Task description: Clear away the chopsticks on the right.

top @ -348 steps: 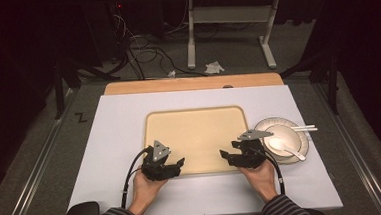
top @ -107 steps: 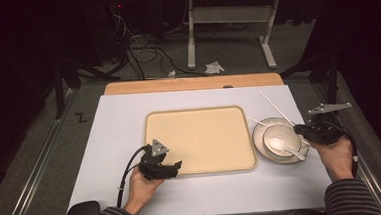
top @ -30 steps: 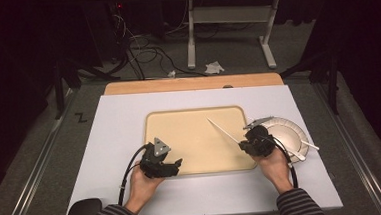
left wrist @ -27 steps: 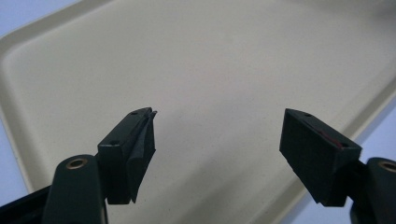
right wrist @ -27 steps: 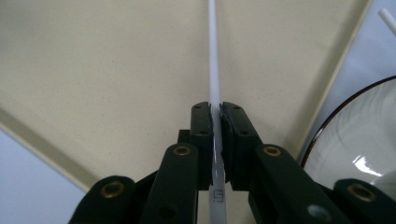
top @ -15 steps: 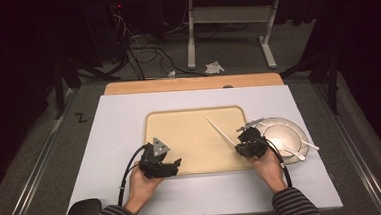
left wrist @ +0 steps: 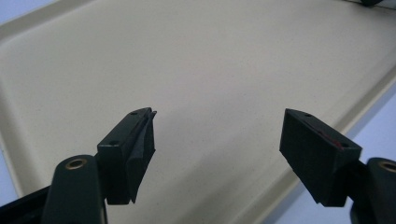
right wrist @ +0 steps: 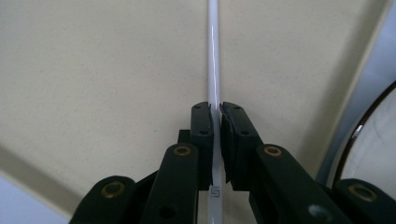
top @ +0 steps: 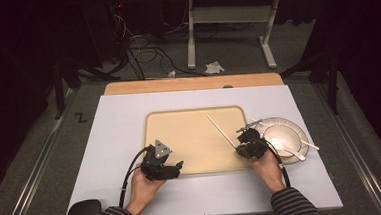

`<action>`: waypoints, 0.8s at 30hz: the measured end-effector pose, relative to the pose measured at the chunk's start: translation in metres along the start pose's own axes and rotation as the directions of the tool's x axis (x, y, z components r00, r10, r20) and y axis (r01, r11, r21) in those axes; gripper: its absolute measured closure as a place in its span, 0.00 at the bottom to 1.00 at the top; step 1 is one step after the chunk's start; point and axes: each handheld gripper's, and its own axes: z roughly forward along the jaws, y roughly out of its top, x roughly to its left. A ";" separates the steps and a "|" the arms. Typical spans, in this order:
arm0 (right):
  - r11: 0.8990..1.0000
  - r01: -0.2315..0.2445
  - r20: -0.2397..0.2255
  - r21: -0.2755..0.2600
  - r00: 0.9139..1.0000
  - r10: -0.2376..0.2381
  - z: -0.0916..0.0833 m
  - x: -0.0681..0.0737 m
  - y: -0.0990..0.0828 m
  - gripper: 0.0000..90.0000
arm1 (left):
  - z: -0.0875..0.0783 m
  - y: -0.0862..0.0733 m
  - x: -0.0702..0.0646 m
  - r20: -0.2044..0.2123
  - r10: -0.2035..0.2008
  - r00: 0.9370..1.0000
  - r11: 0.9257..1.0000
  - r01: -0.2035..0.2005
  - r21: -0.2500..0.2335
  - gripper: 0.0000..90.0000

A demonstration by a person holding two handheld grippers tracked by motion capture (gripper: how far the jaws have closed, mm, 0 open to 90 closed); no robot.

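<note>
The room is dim around the lit white table (top: pixel 115 142), which has a strip of bare wood (top: pixel 192 83) along its far edge. Grey carpet (top: pixel 30 147) covers the floor on both sides. Beyond the table stands a white desk frame (top: pixel 228 20), with black cables (top: pixel 140 55) tangled on the floor beside it and a crumpled paper (top: pixel 214 67) nearby.

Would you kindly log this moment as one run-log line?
right gripper: shut on white stick over tray | left gripper: open, empty | plate: beside tray
</note>
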 end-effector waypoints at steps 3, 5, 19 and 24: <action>1.000 -0.007 0.006 0.014 1.000 0.007 0.003 -0.001 -0.001 0.94 | 0.000 -0.001 0.000 0.000 -0.002 1.000 1.000 0.002 0.000 0.30; 1.000 -0.010 0.005 0.020 1.000 0.010 0.006 -0.002 -0.001 0.94 | 0.000 -0.001 -0.001 0.001 -0.002 1.000 1.000 0.002 0.003 0.29; 0.998 -0.061 0.070 0.011 0.996 0.060 0.010 -0.004 -0.001 0.83 | 0.000 -0.005 -0.003 0.014 -0.015 1.000 1.000 0.015 0.015 0.29; 0.995 -0.097 0.104 0.000 0.990 0.097 0.011 -0.009 0.001 0.69 | 0.000 -0.006 -0.004 0.017 -0.013 1.000 1.000 0.013 0.017 0.29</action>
